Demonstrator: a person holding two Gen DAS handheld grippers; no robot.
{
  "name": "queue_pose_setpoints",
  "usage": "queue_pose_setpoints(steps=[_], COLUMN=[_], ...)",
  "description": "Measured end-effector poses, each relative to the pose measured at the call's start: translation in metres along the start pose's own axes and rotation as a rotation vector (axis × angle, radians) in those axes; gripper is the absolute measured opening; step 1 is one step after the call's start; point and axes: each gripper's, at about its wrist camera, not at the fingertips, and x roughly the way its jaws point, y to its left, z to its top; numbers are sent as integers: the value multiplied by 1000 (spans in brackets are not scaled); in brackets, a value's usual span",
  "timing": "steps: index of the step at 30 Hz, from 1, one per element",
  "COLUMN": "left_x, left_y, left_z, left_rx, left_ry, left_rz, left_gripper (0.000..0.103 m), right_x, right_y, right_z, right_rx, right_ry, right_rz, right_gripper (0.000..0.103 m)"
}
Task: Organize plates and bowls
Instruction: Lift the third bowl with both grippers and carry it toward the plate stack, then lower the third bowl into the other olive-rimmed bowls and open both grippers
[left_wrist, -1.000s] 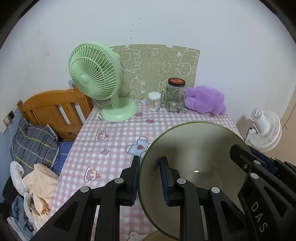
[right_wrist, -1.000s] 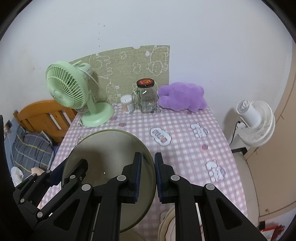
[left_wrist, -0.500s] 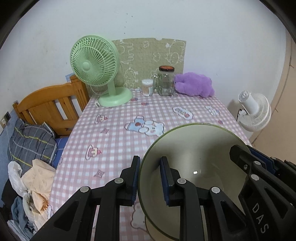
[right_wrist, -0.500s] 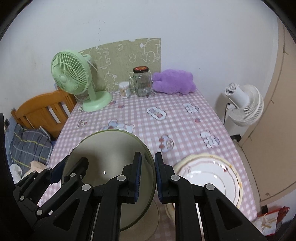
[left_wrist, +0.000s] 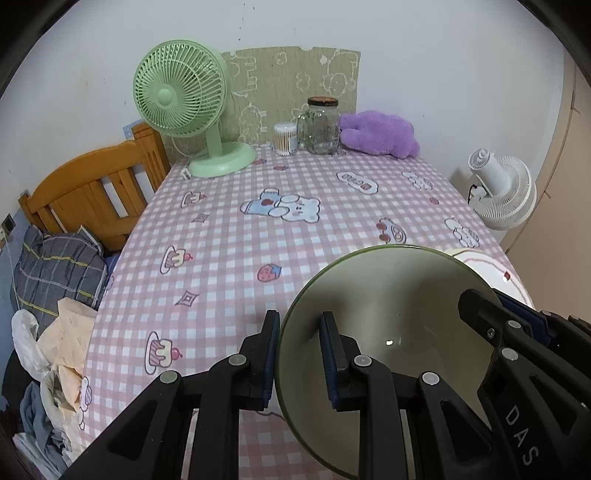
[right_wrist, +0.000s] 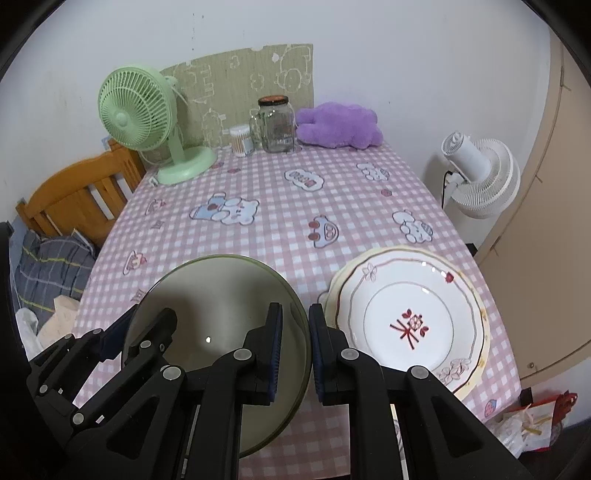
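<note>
White wall, wooden bed frame, pink checked table, beige door

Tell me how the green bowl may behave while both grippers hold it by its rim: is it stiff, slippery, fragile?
The green bowl keeps its round shape between the left gripper and right gripper, so probably stiff. A glint inside suggests glaze, perhaps slippery. It looks ceramic, so likely breakable if dropped onto the plates.

bowl: olive green | plate: white, red motif | tablecloth: pink-white check | fan: mint
</note>
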Motion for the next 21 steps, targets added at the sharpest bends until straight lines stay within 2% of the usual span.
queue_pose_setpoints(steps=[21], left_x=[27], left_y=[3], left_z=[-11], left_rx=[4], left_ry=[67], left_rz=[-6], left_gripper=[20], right_x=[27], right_y=[7], right_z=[-10], right_rx=[-16], right_ry=[72], right_rz=[-28], right_gripper=[18])
